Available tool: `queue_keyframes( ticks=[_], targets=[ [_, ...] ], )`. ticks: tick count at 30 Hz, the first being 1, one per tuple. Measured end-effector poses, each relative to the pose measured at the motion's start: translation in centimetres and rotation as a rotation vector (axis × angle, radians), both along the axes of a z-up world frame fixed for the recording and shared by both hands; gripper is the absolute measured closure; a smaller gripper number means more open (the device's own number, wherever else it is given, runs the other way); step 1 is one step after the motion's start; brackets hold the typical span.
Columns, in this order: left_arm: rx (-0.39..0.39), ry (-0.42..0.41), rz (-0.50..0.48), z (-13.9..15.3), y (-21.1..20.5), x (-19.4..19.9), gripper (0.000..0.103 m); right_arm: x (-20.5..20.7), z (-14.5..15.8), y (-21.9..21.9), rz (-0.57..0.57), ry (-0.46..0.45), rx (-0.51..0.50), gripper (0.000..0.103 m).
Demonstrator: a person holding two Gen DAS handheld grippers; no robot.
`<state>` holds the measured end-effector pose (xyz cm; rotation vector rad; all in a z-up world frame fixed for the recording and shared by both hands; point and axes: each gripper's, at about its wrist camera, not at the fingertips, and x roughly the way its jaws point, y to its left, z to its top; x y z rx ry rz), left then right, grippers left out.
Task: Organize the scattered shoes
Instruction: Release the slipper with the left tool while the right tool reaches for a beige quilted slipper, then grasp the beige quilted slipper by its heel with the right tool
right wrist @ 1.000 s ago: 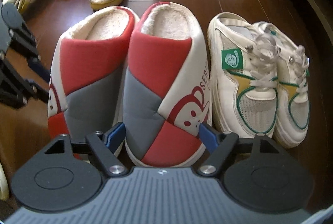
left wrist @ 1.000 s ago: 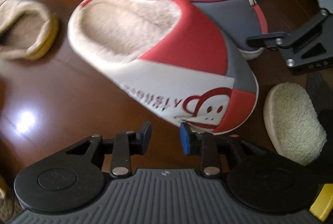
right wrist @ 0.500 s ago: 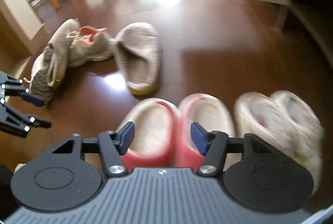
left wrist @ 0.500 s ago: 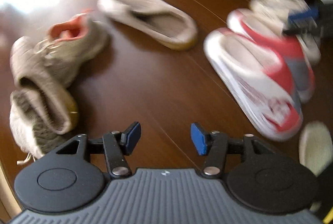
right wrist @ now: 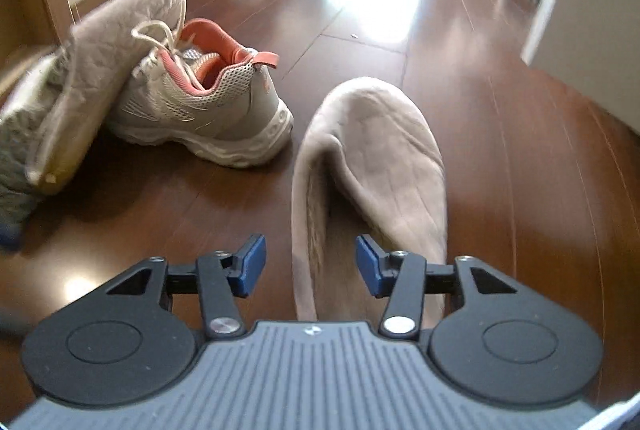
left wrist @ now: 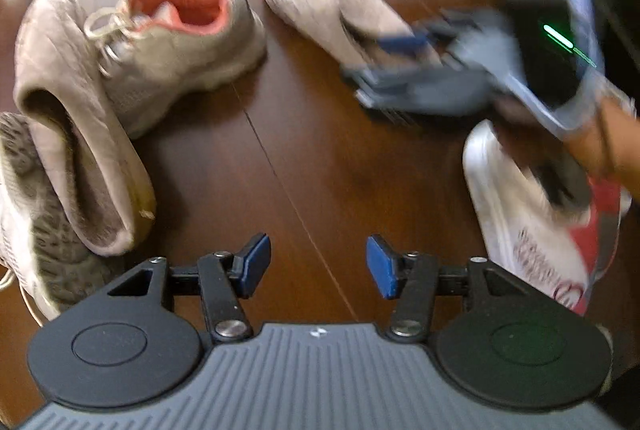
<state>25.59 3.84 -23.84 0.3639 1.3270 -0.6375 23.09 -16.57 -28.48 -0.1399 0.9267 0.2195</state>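
On the dark wood floor (right wrist: 500,150), both hand-held grippers have left the paired red slippers (left wrist: 540,230): the right hand-held gripper (right wrist: 308,262) is closing around the beige slipper (right wrist: 380,158), not yet pinching, while the left hand-held gripper (left wrist: 318,262) hangs apart, empty.
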Motion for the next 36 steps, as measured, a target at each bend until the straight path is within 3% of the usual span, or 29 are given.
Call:
queue_keyframes(
  ticks=[1, 3, 6, 9, 11, 13, 14, 16, 17, 18, 19, 22, 25, 26, 28, 29, 30, 33, 36],
  targets=[
    [0.015, 0.008, -0.001, -0.3, 0.1, -0.2, 0.046, 0.6, -0.7, 0.2, 0.03, -0.007, -0.02, 0.099],
    [0.019, 0.014, 0.007, -0.4, 0.4, -0.4, 0.046, 1.1, -0.8, 0.1, 0.086, -0.041, -0.058, 0.097],
    [0.005, 0.016, 0.021, -0.1, 0.8, -0.6, 0.046, 0.5, 1.4, -1.2, 0.234, -0.15, -0.156, 0.097],
    [-0.001, 0.009, 0.016, 0.2, 0.6, -0.8, 0.046, -1.3, 3.4, -4.2, 0.521, -0.211, -0.283, 0.096],
    [-0.006, 0.005, -0.001, 0.3, 0.2, -1.0, 0.046, -3.2, 3.4, -7.1, 0.692, -0.155, -0.421, 0.093],
    [-0.01, -0.003, -0.026, 0.4, -0.2, -1.4, 0.046, -3.8, 2.8, -9.2, 0.656, -0.068, -0.503, 0.09],
    [-0.008, 0.0, -0.028, 0.3, -0.3, -1.5, 0.046, -3.8, 3.0, -9.9, 0.607, -0.026, -0.469, 0.087],
    [-0.003, 0.004, -0.034, 0.2, -0.5, -1.6, 0.046, -3.2, 4.2, -12.1, 0.432, 0.081, -0.24, 0.08],
    [-0.001, 0.006, -0.036, 0.2, -0.6, -1.6, 0.046, -2.7, 4.9, -13.1, 0.311, 0.112, -0.075, 0.054],
    [0.001, 0.008, -0.037, 0.1, -0.6, -1.7, 0.046, -2.4, 5.0, -13.5, 0.245, 0.109, -0.015, 0.03],
    [0.002, 0.01, -0.034, 0.1, -0.6, -1.7, 0.046, -1.5, 5.2, -14.3, 0.081, 0.099, 0.12, 0.028],
    [-0.001, 0.019, -0.024, 0.0, -0.4, -1.8, 0.046, 0.4, 4.3, -14.8, -0.119, 0.116, 0.221, 0.027],
    [-0.003, 0.031, -0.013, -0.3, -0.1, -1.8, 0.046, 3.8, 0.5, -15.6, -0.327, 0.261, 0.283, 0.027],
    [-0.002, 0.035, -0.009, -0.4, 0.0, -1.8, 0.046, 4.1, -0.4, -15.8, -0.355, 0.305, 0.323, 0.028],
    [-0.001, 0.043, 0.0, -0.5, 0.3, -1.8, 0.046, 4.6, -2.1, -16.3, -0.398, 0.375, 0.401, 0.044],
    [-0.001, 0.047, 0.005, -0.6, 0.4, -1.9, 0.046, 4.5, -2.1, -16.5, -0.383, 0.342, 0.438, 0.078],
    [-0.001, 0.052, 0.011, -0.6, 0.7, -2.0, 0.046, 4.3, -2.1, -16.7, -0.369, 0.313, 0.482, 0.095],
    [-0.008, 0.07, 0.043, -0.4, 2.0, -2.5, 0.046, 3.6, -0.7, -17.4, -0.3, 0.213, 0.61, 0.096],
    [-0.002, 0.068, 0.076, 0.3, 3.5, -3.2, 0.046, 2.9, 1.6, -16.2, -0.171, 0.143, 0.608, 0.096]
  ],
)
